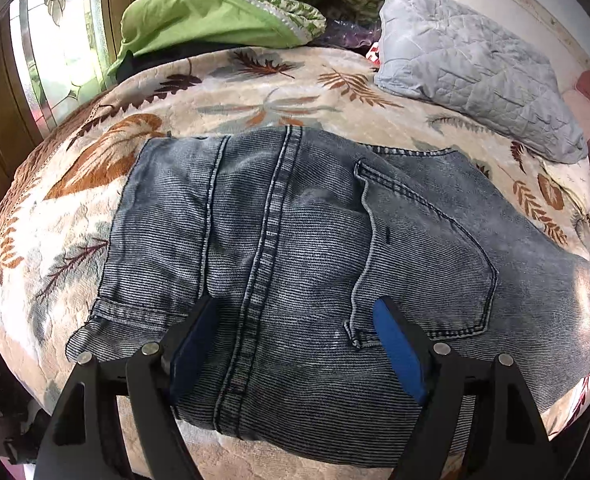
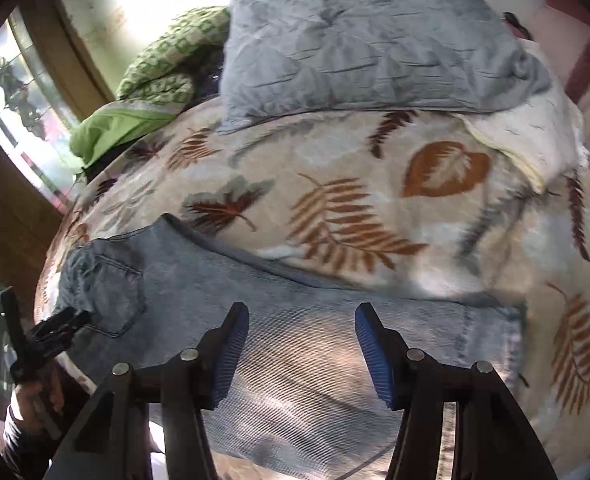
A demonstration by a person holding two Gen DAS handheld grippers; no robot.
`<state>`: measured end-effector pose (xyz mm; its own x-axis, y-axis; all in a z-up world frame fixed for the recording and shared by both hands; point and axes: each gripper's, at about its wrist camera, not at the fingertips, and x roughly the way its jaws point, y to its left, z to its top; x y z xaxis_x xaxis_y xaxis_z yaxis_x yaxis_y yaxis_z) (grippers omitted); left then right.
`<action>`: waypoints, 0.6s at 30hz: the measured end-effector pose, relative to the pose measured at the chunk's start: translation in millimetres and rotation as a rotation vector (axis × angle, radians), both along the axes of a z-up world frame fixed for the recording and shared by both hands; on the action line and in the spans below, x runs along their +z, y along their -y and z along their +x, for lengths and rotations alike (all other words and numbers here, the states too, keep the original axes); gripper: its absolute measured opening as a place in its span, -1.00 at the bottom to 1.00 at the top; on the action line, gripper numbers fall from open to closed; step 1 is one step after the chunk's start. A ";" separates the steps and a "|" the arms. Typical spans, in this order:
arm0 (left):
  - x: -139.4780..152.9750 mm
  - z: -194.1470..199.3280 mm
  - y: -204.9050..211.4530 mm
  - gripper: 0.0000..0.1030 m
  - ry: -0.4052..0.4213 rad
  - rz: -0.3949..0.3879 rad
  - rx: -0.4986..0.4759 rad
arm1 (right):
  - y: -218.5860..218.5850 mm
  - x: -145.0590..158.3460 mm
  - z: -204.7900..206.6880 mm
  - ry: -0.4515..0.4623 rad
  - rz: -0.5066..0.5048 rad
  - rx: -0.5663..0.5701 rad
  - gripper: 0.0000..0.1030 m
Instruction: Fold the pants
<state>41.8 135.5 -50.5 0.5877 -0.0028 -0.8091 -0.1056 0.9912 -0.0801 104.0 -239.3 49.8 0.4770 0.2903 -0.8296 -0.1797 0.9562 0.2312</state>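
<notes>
Denim jeans [image 1: 295, 248] lie flat on 1 leaf-print blanket [image 1: 255, 92] covering the bed, seat side up, with the centre seam and 1 back pocket [image 1: 423, 248] showing in the left wrist view. They look already folded leg over leg, a long strip running from the pocket end out toward the hem in the right wrist view. So, as a judgement, the lengthwise fold is done and the crosswise fold is not.

Behind the jeans, at the far end of the blanket, sit 1 grey quilted pillow [image 1: 471, 64] and 1 green patterned quilt [image 1: 223, 20] bundled beside it.

Of the 2 grippers, the left gripper [image 1: 295, 340] hovers over the near edge of the jeans, jaws spread wide to either side of the seam, nothing pinched. The right gripper [image 2: 301, 352] hangs over the leg part of the jeans, also released, pads clear of the cloth; its view is blurred.

Next, I judge, each gripper must drop onto 1 end's edge, pinch both denim layers together, and carry that end across toward the pocket without dragging the lower layer askew.
</notes>
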 end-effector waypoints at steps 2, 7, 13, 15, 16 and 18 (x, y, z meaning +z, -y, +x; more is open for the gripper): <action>0.9 -1.2 3.0 0.60 0.011 0.024 -0.014 | -51.4 -9.1 25.6 -0.021 0.018 0.105 0.15; -0.2 -3.1 -3.1 0.61 0.025 -0.016 -0.023 | -143.1 -39.4 79.2 -0.052 -0.007 0.248 -0.01; 0.0 -2.2 -0.7 0.66 0.029 -0.012 -0.037 | -192.7 -68.5 112.3 -0.052 -0.154 0.331 -0.14; -0.2 -1.8 -0.9 0.68 0.030 -0.014 -0.041 | -196.8 -74.7 118.6 -0.058 -0.170 0.349 -0.14; -0.3 -1.7 -1.1 0.68 0.030 -0.016 -0.042 | -197.2 -77.9 120.5 -0.077 -0.160 0.363 -0.14; -0.5 -1.7 -1.4 0.69 0.030 -0.019 -0.045 | -200.7 -82.9 121.3 -0.104 -0.138 0.406 -0.49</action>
<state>40.1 137.0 -51.0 0.6110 -0.0448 -0.7904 -0.0586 0.9931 -0.1016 225.3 -38.6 -33.0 0.2591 0.3204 -0.9112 -0.5302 0.8357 0.1431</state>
